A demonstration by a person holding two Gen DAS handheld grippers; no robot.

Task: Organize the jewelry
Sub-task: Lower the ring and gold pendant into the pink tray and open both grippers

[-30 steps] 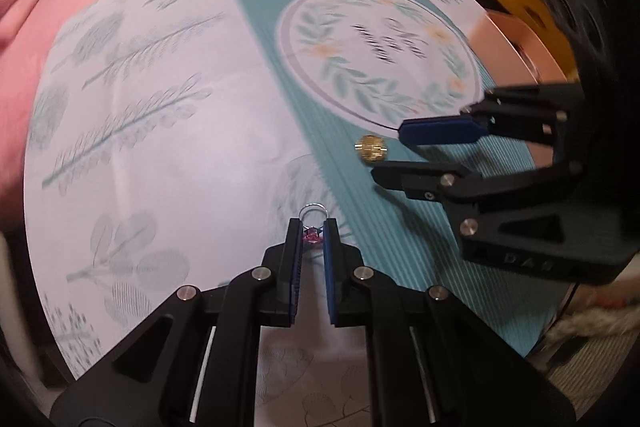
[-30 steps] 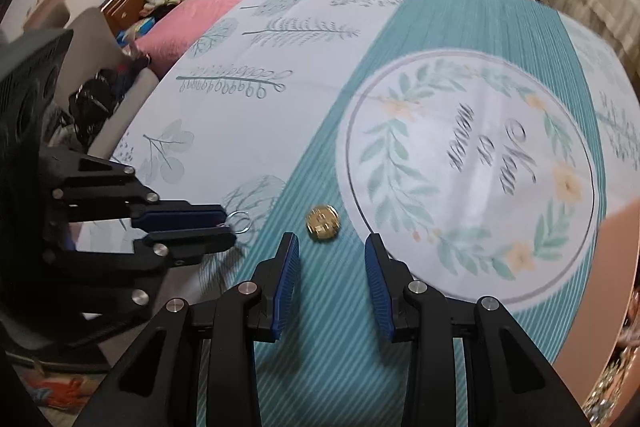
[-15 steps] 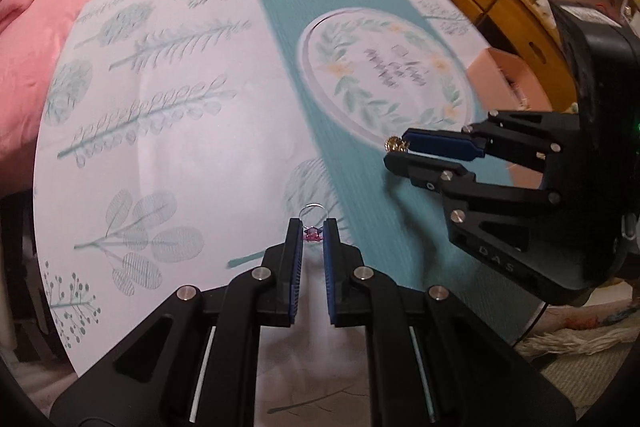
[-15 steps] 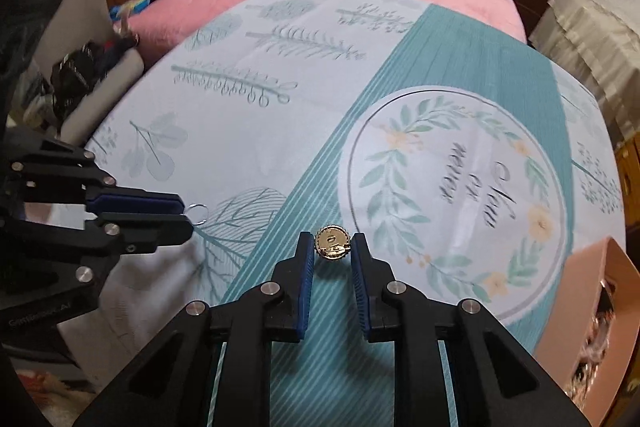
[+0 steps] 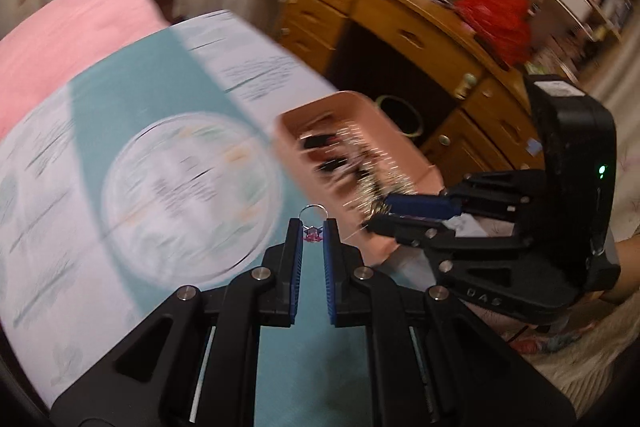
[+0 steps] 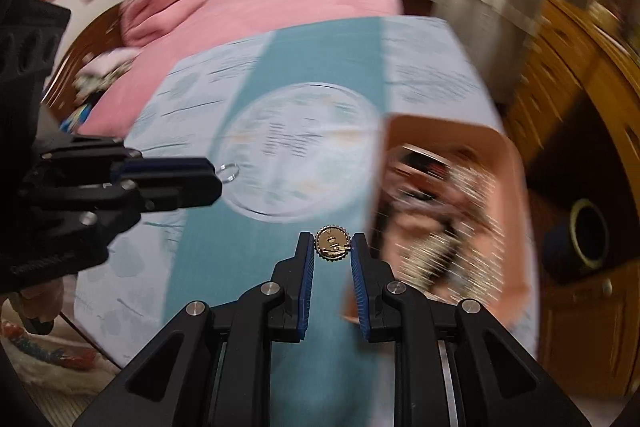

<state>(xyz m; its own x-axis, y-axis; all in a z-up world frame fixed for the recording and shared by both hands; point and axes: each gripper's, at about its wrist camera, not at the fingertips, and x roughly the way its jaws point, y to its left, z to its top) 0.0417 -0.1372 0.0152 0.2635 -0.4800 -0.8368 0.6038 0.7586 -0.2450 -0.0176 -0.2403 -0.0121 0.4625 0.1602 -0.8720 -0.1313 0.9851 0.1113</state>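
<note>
My left gripper (image 5: 313, 231) is shut on a silver ring with a pink stone (image 5: 313, 225), held above the teal and white cloth (image 5: 120, 147). It also shows in the right wrist view (image 6: 216, 175) with the ring (image 6: 229, 171) sticking out. My right gripper (image 6: 332, 247) is shut on a round gold brooch (image 6: 332, 246), held beside a pink box of jewelry (image 6: 460, 211). In the left wrist view the right gripper (image 5: 376, 215) hovers at the pink box (image 5: 352, 155), which holds several blurred pieces.
The cloth-covered table (image 6: 280, 267) stands against a pink bed (image 6: 260, 11). A wooden desk with drawers (image 5: 400, 27) and a red bag (image 5: 492, 7) lie beyond the box. A roll of tape (image 6: 588, 235) lies on the floor.
Both grippers have swung to the right, toward the pink box, each carrying its piece. The right gripper closed on the gold brooch and lifted it off the cloth.
</note>
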